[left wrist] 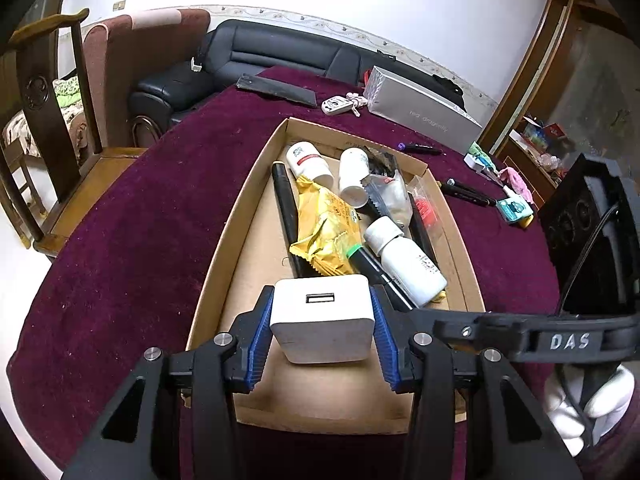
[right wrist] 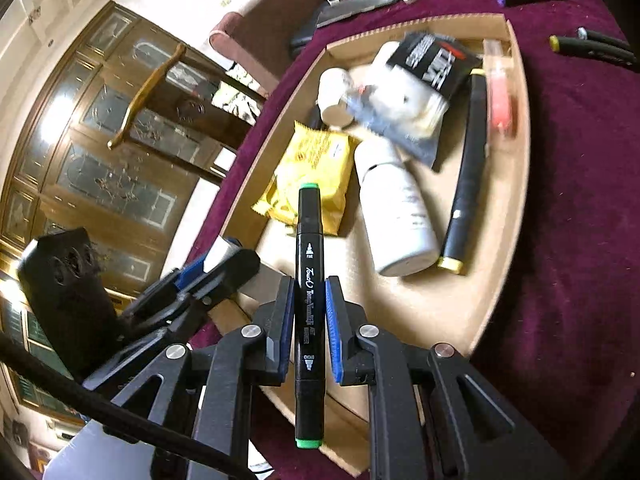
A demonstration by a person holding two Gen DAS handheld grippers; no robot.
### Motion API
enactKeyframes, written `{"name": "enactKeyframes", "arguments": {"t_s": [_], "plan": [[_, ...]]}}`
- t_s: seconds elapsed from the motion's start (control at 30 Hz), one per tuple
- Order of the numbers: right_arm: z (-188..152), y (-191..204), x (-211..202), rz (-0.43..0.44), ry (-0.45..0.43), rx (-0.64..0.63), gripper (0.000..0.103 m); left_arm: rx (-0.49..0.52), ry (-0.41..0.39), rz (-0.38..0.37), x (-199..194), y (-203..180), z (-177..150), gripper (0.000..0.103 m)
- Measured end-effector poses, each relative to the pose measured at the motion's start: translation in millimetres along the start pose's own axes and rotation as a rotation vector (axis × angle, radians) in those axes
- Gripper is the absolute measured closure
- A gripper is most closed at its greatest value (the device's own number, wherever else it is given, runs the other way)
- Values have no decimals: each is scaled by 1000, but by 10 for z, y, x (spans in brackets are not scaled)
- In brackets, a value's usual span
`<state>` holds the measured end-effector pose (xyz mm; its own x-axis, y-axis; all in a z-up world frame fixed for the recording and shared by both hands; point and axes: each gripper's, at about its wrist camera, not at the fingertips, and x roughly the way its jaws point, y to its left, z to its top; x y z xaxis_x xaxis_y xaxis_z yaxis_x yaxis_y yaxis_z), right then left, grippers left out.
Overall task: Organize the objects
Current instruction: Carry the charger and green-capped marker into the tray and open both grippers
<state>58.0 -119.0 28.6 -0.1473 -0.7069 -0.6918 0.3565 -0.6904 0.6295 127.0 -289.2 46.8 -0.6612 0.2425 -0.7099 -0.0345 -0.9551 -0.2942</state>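
Marker point(right wrist: 307, 312), black with green ends, clamped in the right tool point(right wrist: 308, 320).

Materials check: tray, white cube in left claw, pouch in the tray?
Tray: corrugated cardboard, matte brown; the fluted edge shows in the right wrist view.
White cube: looks like hard moulded plastic, satin white with rounded edges and a USB port, likely a charger.
Yellow pouch: glossy crinkled film with crimped, serrated ends, probably plastic or foil laminate.
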Motion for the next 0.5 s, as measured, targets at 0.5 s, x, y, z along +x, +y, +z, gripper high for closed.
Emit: {"name": "enactKeyframes", "arguments": {"t_s": [0.5], "plan": [[80,110,43,-163,-71,-110,84,-56,8,6,57,125,166,56]]}}
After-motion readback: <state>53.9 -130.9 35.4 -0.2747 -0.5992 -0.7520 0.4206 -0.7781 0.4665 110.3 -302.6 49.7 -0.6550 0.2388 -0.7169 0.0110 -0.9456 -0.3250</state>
